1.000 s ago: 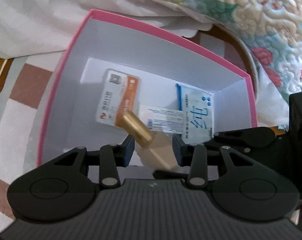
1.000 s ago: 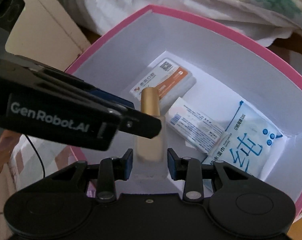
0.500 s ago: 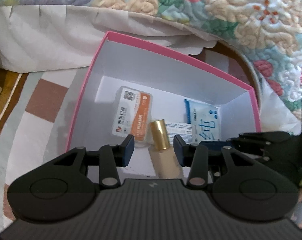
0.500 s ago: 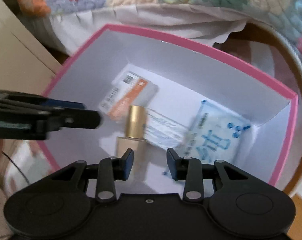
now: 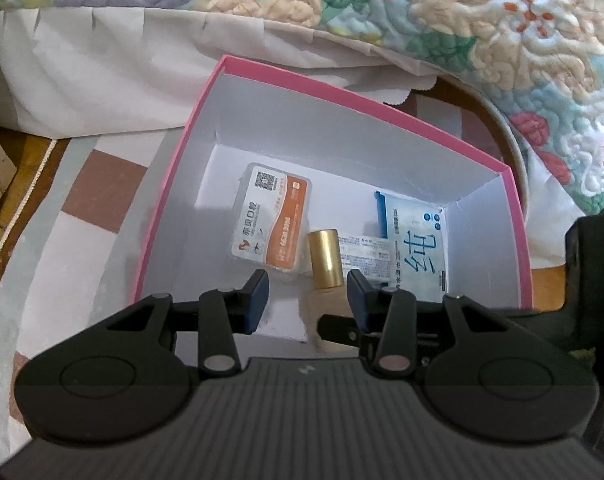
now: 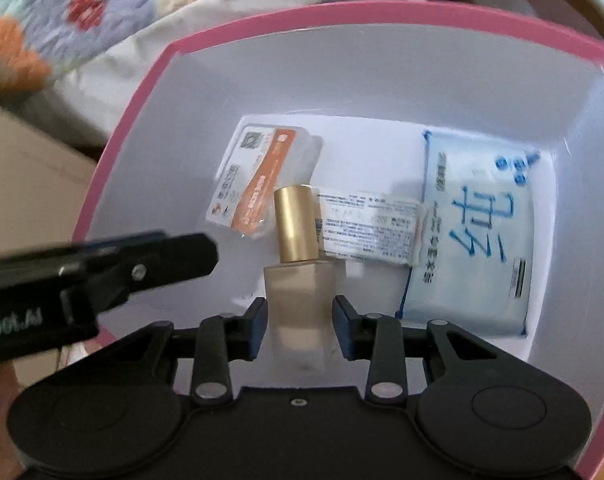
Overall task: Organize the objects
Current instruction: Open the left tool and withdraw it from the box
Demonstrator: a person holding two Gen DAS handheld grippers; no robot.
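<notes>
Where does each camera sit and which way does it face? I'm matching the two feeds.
Left wrist: on the left gripper, looking down into the pink box; own open fingers show.
Right wrist: on the right gripper, facing the same box, fingers beside the gold-capped bottle; left gripper crosses at left.
Shared: box, bottle, blue wipes pack.

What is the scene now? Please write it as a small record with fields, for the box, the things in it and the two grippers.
container: pink box, white inside, open top
bottle: frosted bottle with gold cap, inside the box, between the right fingers
left of bottle: orange and white packet, flat on the box floor
right of bottle: white labelled pack, then blue tissue pack
right gripper: jaws close beside the bottle; contact cannot be told
left gripper: open, holds nothing
surroundings: floral quilt behind the box
</notes>
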